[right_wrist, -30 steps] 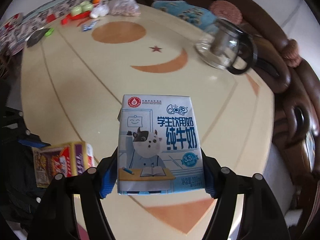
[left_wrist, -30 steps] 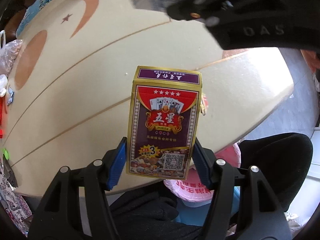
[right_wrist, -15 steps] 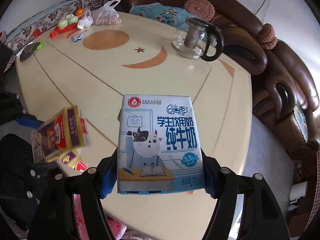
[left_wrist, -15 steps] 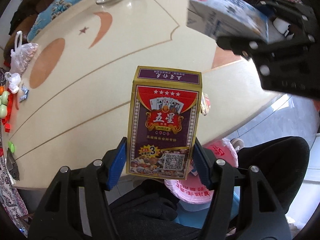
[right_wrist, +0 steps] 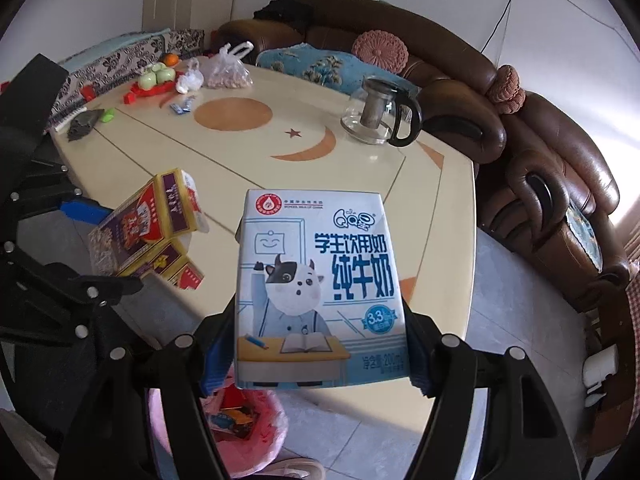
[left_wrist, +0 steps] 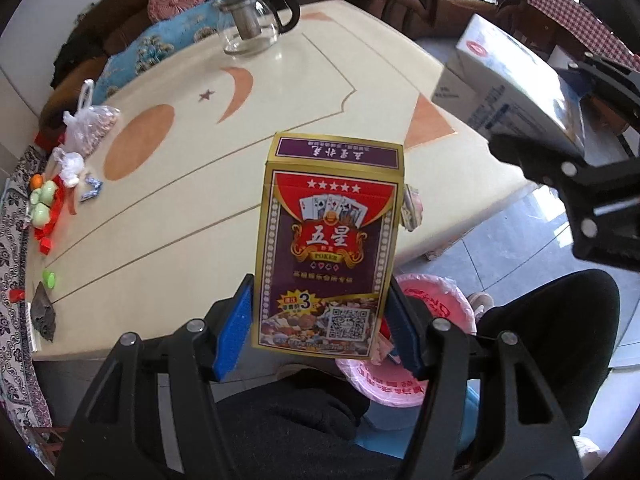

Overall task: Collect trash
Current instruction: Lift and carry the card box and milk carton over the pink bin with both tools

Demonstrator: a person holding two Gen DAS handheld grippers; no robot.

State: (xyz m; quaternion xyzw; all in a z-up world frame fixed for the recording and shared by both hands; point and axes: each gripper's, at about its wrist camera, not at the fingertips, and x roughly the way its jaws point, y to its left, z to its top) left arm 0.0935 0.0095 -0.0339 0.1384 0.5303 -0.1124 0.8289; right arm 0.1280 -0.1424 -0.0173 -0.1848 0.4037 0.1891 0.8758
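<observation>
Left wrist view shows both loads now lifted clear of the tabletop (left_wrist: 168, 216), back over its near edge, where a second ago they hung above it. Below waits the pink-lined bin (left_wrist: 432, 312). Left gripper (left_wrist: 320, 320) fingers clamp the card box (left_wrist: 328, 240); right gripper (right_wrist: 316, 356) fingers clamp the milk carton (right_wrist: 320, 288). Dropping both in looks next.

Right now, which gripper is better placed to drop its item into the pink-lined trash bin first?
Right, probably. The right gripper holds the blue-and-white milk carton with the pink-lined trash bin close below; the left gripper holds the red-and-gold poker card box nearer the table edge.
</observation>
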